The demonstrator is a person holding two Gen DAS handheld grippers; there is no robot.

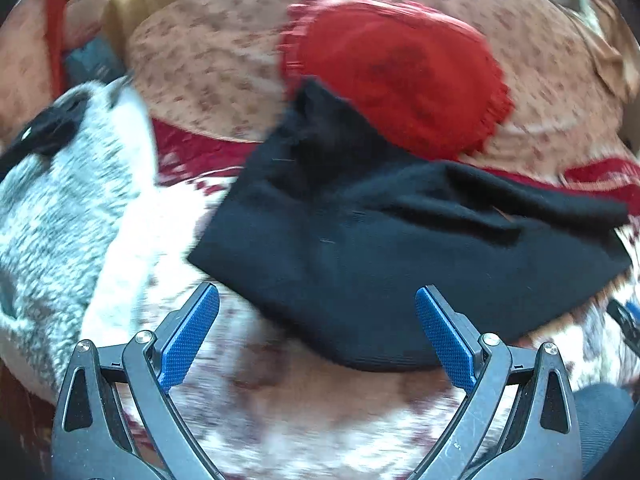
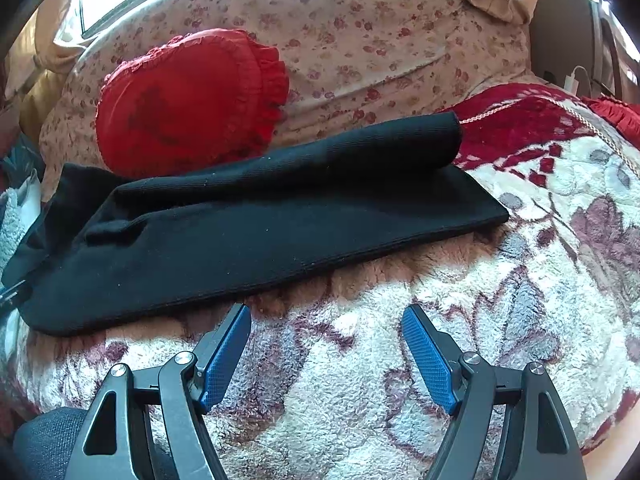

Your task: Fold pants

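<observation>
One pair of black pants (image 2: 256, 224) lies folded lengthwise on the fleecy floral blanket (image 2: 480, 300), its far edge touching a red frilled cushion (image 2: 188, 104). Left tool (image 1: 317, 332) hangs spread wide just above the near hem, gripping nothing; right tool (image 2: 326, 350) spread too, over bare blanket beside the pants.

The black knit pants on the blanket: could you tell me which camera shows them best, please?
The right wrist view: the black knit pants lie sharp and full-length, legs stacked. The left wrist view shows them blurred, partly behind a blue finger pad.
</observation>
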